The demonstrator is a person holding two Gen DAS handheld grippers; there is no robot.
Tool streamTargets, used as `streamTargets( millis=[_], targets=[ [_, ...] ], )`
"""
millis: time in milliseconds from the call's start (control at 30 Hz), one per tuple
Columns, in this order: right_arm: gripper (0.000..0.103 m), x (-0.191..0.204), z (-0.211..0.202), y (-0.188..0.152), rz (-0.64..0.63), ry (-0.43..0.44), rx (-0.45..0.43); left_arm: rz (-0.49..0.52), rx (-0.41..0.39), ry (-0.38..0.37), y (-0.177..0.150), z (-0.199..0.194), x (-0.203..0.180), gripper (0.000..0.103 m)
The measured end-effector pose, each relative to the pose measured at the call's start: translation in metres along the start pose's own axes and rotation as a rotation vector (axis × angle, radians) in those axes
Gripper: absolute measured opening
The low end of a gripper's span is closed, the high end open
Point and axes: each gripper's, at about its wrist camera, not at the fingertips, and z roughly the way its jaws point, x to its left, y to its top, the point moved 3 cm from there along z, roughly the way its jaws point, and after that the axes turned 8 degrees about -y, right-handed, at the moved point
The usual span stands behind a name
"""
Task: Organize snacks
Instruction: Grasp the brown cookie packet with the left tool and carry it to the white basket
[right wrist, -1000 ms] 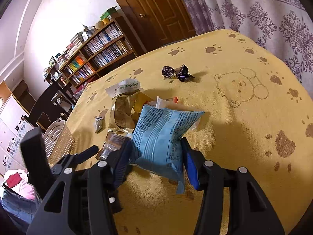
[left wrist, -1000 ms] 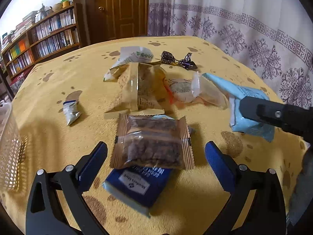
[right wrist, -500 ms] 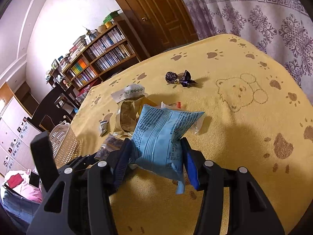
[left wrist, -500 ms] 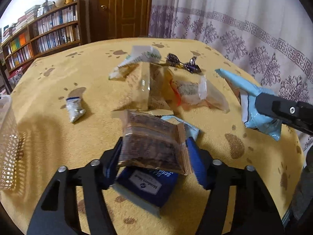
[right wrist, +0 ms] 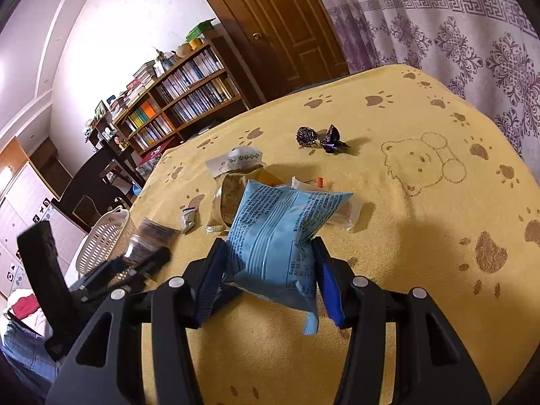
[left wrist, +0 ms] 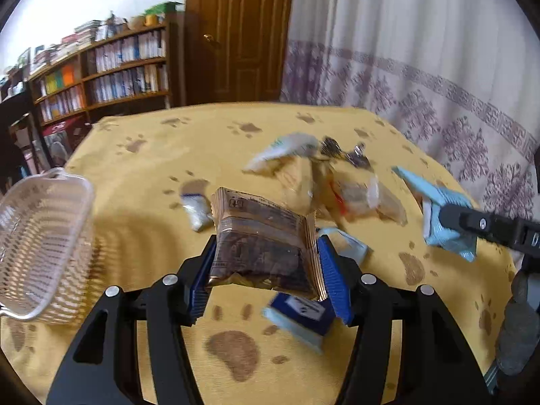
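Both grippers' jaws are clamped: left [left wrist: 266,270] on brown packet [left wrist: 265,243], right [right wrist: 270,273] on blue bag [right wrist: 280,233].

We count two grippers [left wrist: 266,270] [right wrist: 268,270], each clamping one packet: a brown one [left wrist: 263,249] and a light blue one [right wrist: 280,236]. One white basket [left wrist: 40,246] and two dark foil candies [right wrist: 320,136] sit on the counter [right wrist: 422,253].

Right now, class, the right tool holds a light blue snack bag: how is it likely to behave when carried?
The light blue snack bag looks puffed and creased, so it is probably light and crushable. Its glossy film may slip, since the right tool pinches only its lower part. The top stands free above the tool, so it could flop or sway.
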Motion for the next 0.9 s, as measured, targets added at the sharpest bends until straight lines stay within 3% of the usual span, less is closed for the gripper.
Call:
streamTargets(
  millis=[300,733,800,867,900],
  targets=[
    [0.052,0.011,-0.005,-0.004,-0.026,0.02,-0.003,-0.066,-0.115,0.136,0.016,-0.057,0.054,0.06],
    [0.052,0.036,-0.011,-0.018,-0.077,0.051,0.006,-0.177,-0.19,0.322,0.019,-0.112,0.143,0.06],
    [0.052,0.04,-0.012,-0.02,-0.084,0.056,0.006,-0.19,-0.202,0.341,0.018,-0.119,0.153,0.064],
    [0.052,0.045,-0.013,-0.022,-0.093,0.062,0.007,-0.209,-0.217,0.364,0.017,-0.124,0.16,0.084],
    [0.052,0.048,-0.014,-0.024,-0.097,0.066,0.007,-0.224,-0.227,0.374,0.017,-0.129,0.166,0.087]
  ],
)
